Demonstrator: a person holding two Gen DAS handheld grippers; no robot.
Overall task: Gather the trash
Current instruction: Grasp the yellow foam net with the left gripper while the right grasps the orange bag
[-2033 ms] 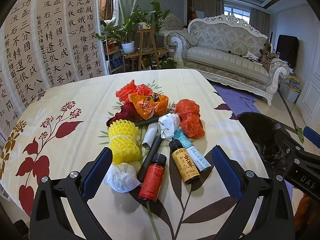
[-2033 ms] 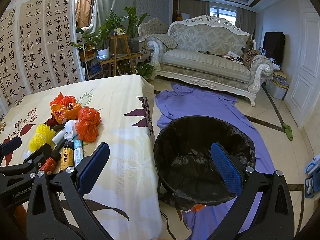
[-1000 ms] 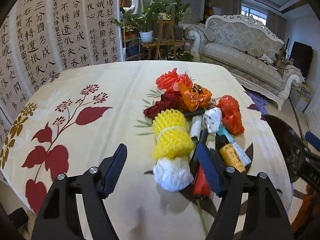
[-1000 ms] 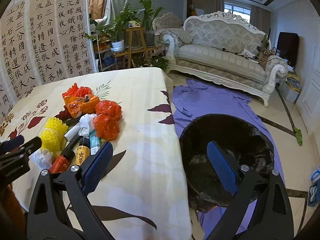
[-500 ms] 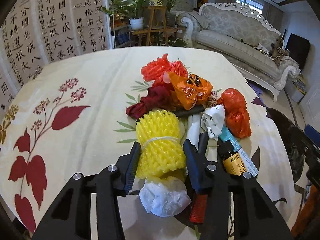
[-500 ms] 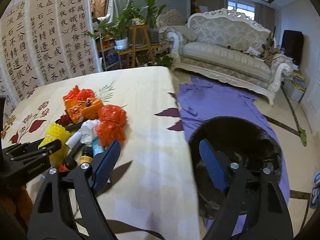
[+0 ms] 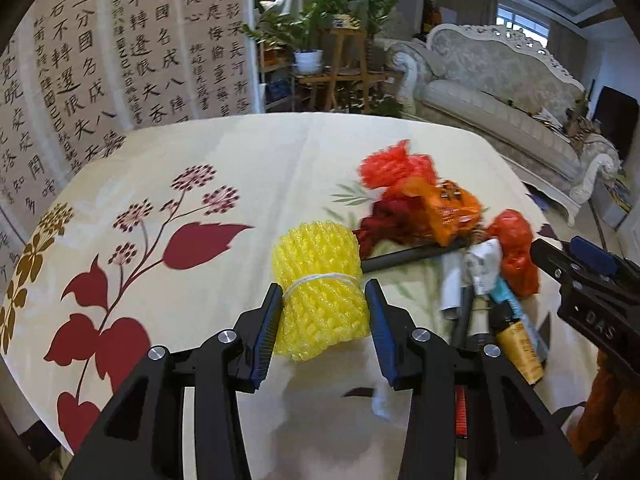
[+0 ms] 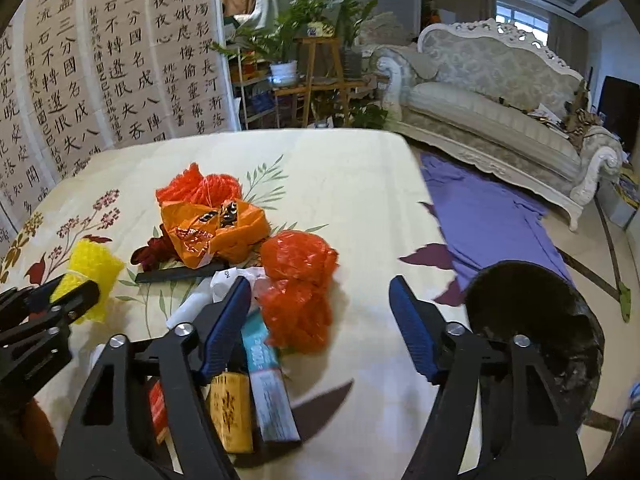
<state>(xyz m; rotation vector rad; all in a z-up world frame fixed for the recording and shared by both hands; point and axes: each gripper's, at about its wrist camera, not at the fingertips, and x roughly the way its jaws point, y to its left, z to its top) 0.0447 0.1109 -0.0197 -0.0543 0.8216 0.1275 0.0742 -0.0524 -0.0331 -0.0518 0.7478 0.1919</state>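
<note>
Since half a second ago the left hand-held gripper [image 7: 324, 312] has finished closing: both blue pads now press the sides of the yellow foam net [image 7: 322, 290], clamped just below its white band. Net looks raised off the table [image 7: 240, 168], with the white crumpled bag [image 7: 380, 402] showing underneath. Frame is motion-blurred.

Right hand-held gripper [image 8: 320, 320] has swung left from the bin to over the pile, jaws spread wide, nothing between them. The red plastic bag [image 8: 298, 280] sits just beyond its left pad [image 8: 224, 326]. The teal tube [image 8: 266, 376], the brown bottle [image 8: 230, 416] and the red bottle [image 8: 157, 408] lie under that finger.

The rest of the pile is on the table: orange wrapper [image 8: 216, 232], red mesh [image 8: 200, 190], black stick [image 8: 180, 274]. The black-lined trash bin [image 8: 536, 320] is on the floor by the table's right edge, partly on a purple cloth [image 8: 488, 216].
</note>
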